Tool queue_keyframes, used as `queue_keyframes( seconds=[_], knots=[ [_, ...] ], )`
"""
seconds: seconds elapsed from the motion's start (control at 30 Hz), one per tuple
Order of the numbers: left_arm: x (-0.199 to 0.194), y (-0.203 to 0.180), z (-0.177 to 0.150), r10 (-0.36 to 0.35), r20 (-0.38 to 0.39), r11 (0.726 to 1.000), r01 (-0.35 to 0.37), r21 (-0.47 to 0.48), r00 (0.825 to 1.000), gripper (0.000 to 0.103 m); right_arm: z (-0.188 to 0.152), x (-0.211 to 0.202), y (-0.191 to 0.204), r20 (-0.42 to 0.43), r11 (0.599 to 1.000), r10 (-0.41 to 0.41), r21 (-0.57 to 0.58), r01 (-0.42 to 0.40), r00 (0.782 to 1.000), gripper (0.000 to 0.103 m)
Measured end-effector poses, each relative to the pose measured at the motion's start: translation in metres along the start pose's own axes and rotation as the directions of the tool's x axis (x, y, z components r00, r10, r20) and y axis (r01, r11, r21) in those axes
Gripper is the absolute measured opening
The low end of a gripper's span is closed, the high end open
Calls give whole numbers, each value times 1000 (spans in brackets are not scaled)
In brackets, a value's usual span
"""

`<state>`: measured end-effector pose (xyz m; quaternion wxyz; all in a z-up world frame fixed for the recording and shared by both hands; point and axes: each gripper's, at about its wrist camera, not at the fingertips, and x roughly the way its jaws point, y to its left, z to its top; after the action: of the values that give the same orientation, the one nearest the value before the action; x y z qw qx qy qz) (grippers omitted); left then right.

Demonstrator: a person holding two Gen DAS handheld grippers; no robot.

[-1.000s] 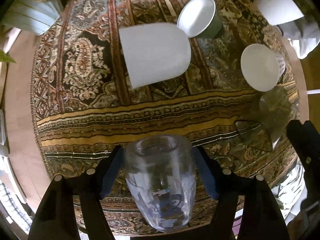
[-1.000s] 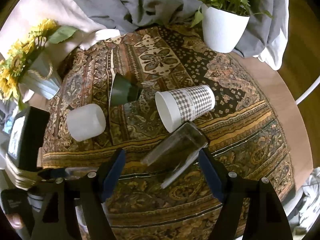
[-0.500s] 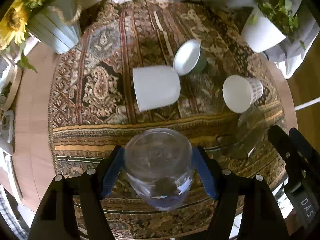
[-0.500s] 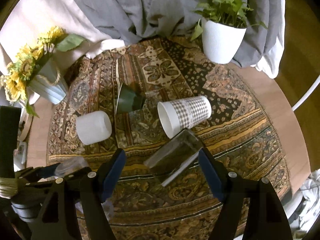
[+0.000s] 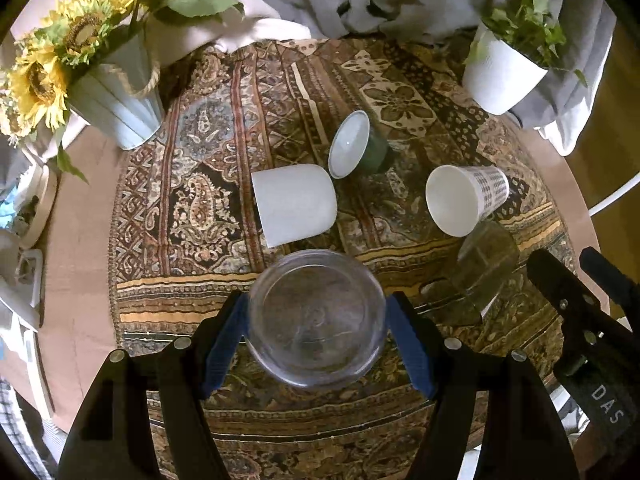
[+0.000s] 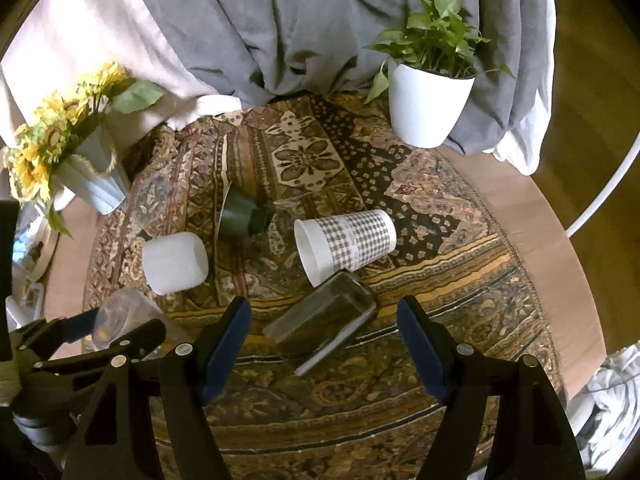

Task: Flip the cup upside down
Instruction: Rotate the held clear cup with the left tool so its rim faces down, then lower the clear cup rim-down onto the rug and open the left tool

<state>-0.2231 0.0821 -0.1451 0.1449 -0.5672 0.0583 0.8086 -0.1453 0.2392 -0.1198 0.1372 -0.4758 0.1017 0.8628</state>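
The left gripper [image 5: 316, 320], clenched on the clear round plastic cup [image 5: 316, 316], has lifted and rotated it, advancing the flip, while the right gripper [image 6: 324, 344] hangs released.

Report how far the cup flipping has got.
Done: the left claw is shut on the clear cup, lifted off the cloth. In hand: turning it; it faces the camera end-on. Left: setting it down inverted. The white cup, green cup, checked cup and glass lie sideways. Right claw open.
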Motion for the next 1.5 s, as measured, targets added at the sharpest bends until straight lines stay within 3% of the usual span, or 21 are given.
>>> queue_keyframes(
  seconds=[0.27, 0.43, 0.73, 0.97, 1.13, 1.33, 1.5],
  knots=[
    [-3, 1, -11, 1, 24, 1000, -1, -27, 1000, 71, -7, 1, -3, -8, 1000, -2, -20, 2, 1000, 75],
    [8, 2, -18, -89, -23, 994, 87, -67, 996, 73, -10, -1, -3, -8, 1000, -5, -27, 5, 1000, 75],
    [5, -1, -21, -66, 23, 996, 67, -64, 998, 78, -12, -12, -4, 23, 998, -30, -50, 32, 999, 80],
    [-20, 2, -24, -17, 123, 997, 26, -74, 992, 83, -14, -27, -7, 63, 998, -41, -41, 43, 997, 82],
    [-63, 3, -30, 72, 267, 994, -47, -97, 961, 98, -15, -52, -9, 134, 999, -13, -37, 18, 991, 83],
    [-114, 10, -47, 176, 425, 981, -122, -153, 888, 103, -21, -93, -5, 259, 997, 50, -67, -33, 965, 85],
    [-142, 16, -63, 230, 495, 969, -151, -196, 838, 103, -29, -124, 1, 354, 991, 108, -110, -73, 929, 89]
  ],
)
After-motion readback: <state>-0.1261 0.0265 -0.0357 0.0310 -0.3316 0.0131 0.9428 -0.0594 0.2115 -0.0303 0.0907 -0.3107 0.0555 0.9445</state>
